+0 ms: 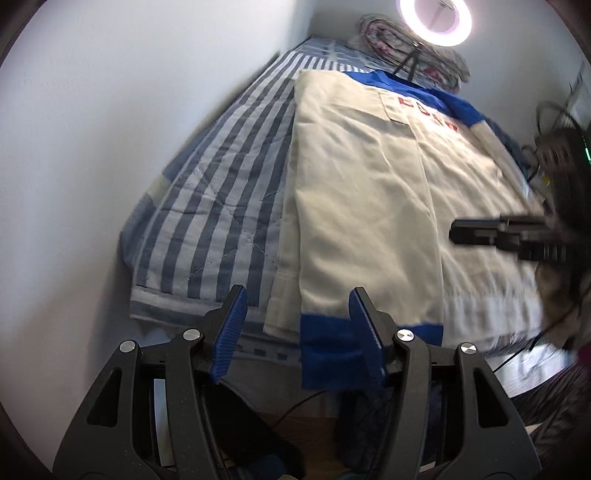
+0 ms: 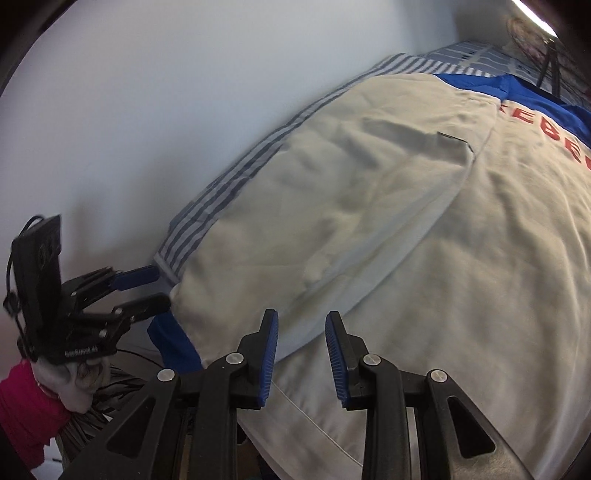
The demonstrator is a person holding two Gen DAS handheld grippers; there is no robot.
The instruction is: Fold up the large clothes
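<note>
A large cream sweatshirt (image 1: 369, 177) with blue shoulders, red letters and a blue cuff (image 1: 325, 350) lies flat on the bed. One sleeve is folded down over the body, its cuff hanging over the near bed edge. My left gripper (image 1: 297, 325) is open just above that edge, the cuff by its right finger. My right gripper (image 2: 301, 350) is open and empty over the garment's hem (image 2: 406, 332). It shows in the left wrist view (image 1: 480, 232) at the right. The left gripper shows in the right wrist view (image 2: 155, 291), open beside the cuff (image 2: 173, 343).
A blue and white striped bedcover (image 1: 221, 177) lies under the garment, against a white wall (image 1: 110, 129) on the left. A ring light (image 1: 434, 18) on a small tripod and bundled bedding (image 1: 388, 40) stand at the far end. Cables and dark gear (image 1: 561, 147) are at the right.
</note>
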